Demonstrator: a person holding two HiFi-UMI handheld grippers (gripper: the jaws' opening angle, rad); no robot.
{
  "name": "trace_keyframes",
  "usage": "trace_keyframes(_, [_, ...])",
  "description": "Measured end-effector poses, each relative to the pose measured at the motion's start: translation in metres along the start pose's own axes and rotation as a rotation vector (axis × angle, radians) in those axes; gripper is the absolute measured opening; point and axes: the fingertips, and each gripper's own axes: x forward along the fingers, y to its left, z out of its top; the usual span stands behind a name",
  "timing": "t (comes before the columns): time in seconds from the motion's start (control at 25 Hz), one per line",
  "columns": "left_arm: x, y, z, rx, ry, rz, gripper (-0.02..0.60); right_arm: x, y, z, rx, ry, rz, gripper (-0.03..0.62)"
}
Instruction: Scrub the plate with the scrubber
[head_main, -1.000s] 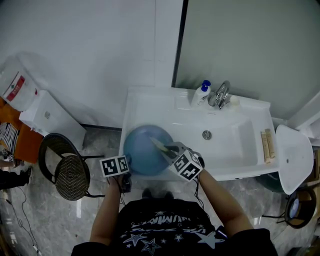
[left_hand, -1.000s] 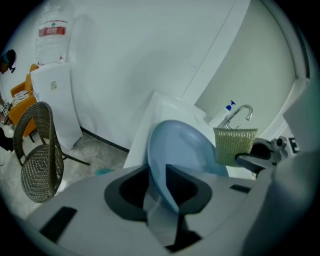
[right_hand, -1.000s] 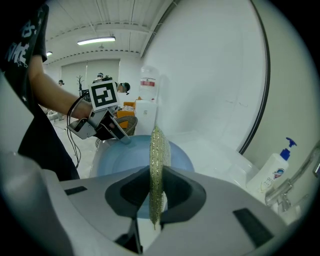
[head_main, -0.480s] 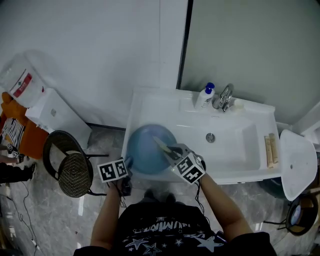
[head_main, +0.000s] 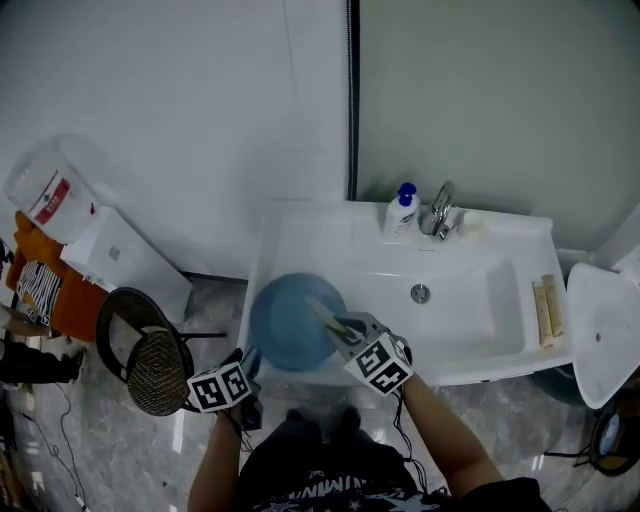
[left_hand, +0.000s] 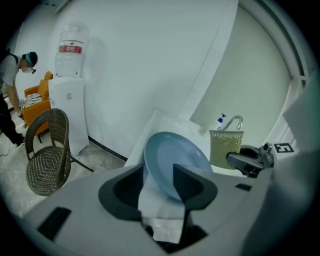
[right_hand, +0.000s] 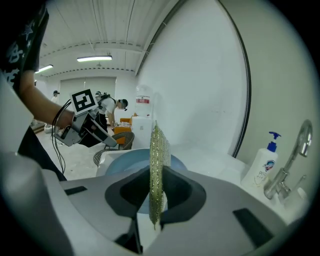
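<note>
Left gripper (left_hand: 159, 172): nearest the body, at the washbasin's front left corner. Its jaws have just been opening and now stand wide apart. The plate's near rim shows in the gap between them, and neither pad presses on it.
Right gripper (right_hand: 156, 186): jaws closed on the scrubber, which they clamp by its lower part. In the head view it reaches in over the basin's front edge.
Scrubber (right_hand: 157, 160): thin gold-green mesh pad, standing on edge between the right jaws. It is over the right part of the plate; contact cannot be told.
Plate (head_main: 285, 325): round, blue, hollow face up. It sits at the left end of the washbasin, just beyond both grippers.
Washbasin (head_main: 470, 300): white, with a drain in the middle of the bowl.
Soap bottle (head_main: 402, 211): white with a blue pump, on the back ledge just left of the tap.
Tap (head_main: 438, 208): chrome, at the back of the bowl.
Wicker chair (head_main: 150, 352): dark, on the floor left of the basin.
Water dispenser (left_hand: 67, 112): white, against the wall beyond the chair, bottle on top.
</note>
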Motion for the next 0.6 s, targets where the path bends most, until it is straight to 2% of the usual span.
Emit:
trace_keyframes(0.12, [0.001,0.000,-0.003,0.016,0.007,-0.009,0.183,-0.011,-0.005,-0.002,0.023,0.001,-0.033,0.072])
trace_keyframes(0.32, [-0.003,0.005,-0.004,0.094,0.017,-0.049,0.183,-0.030,-0.008,-0.008,0.076,0.019,-0.143,0.071])
trace_keyframes(0.6, [-0.026,0.004,-0.007,0.164,0.014,-0.193,0.150,-0.057,0.015,0.001,0.149,0.015,-0.306,0.071])
